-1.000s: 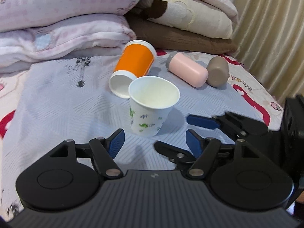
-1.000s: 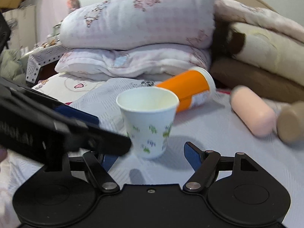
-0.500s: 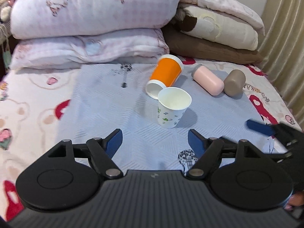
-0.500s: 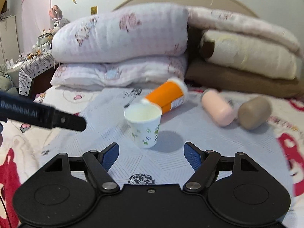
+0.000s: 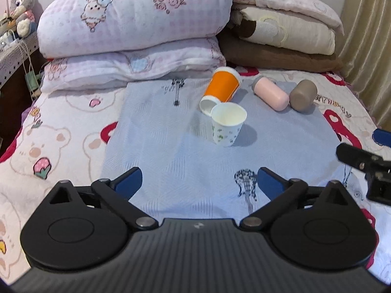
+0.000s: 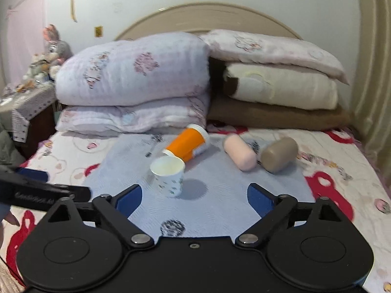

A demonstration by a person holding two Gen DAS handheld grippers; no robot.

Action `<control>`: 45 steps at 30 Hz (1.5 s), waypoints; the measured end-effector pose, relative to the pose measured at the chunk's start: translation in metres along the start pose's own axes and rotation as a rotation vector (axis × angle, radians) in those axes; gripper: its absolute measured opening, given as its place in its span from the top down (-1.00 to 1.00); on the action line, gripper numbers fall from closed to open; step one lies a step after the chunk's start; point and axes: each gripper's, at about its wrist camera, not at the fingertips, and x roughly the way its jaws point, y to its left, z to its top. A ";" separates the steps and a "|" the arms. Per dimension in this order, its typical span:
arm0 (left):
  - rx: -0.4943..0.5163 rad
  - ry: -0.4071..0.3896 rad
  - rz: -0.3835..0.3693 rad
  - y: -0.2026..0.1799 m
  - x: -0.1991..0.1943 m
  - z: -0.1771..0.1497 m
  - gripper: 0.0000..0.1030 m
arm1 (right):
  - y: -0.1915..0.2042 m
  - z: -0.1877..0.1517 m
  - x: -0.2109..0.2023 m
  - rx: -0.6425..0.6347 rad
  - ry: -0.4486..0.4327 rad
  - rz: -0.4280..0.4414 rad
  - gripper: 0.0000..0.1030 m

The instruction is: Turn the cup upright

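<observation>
- Left wrist view: the left tongs (image 5: 198, 180) are spread wide and hold nothing, hanging over the blue cloth (image 5: 158, 151) on the bed (image 5: 56, 131). The paper cup (image 5: 227, 124) stands upright on that cloth, mouth up, well ahead of the tongs. Just behind it an orange cup (image 5: 222, 88) lies on its side, its open end near the paper cup's rim. A pink container (image 5: 270, 93) and a brown one (image 5: 303, 95) lie to the right.
- Right wrist view: the right tongs (image 6: 194, 199) are also wide and empty. The paper cup (image 6: 168, 175) stands just beyond their left finger, apart from it. Folded quilts (image 6: 136, 80) are stacked at the headboard.
</observation>
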 end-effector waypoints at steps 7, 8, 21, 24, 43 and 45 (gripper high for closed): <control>-0.054 0.056 0.033 0.018 -0.004 -0.010 -0.99 | 0.011 0.001 -0.009 -0.016 0.017 -0.049 -0.88; -0.054 0.054 0.046 0.020 -0.006 -0.010 -0.99 | 0.011 0.000 -0.009 -0.014 0.023 -0.046 -0.88; -0.023 0.077 0.073 0.018 -0.011 -0.010 -0.99 | 0.008 -0.009 -0.003 0.053 0.114 -0.080 -0.88; -0.017 0.077 0.072 0.017 -0.013 -0.010 -0.99 | 0.010 -0.010 -0.003 0.046 0.117 -0.078 -0.88; -0.009 0.105 0.091 0.017 -0.012 -0.009 -0.99 | 0.006 -0.010 -0.001 0.051 0.116 -0.087 -0.88; -0.008 0.106 0.089 0.017 -0.012 -0.009 -0.99 | 0.006 -0.011 -0.001 0.051 0.114 -0.088 -0.88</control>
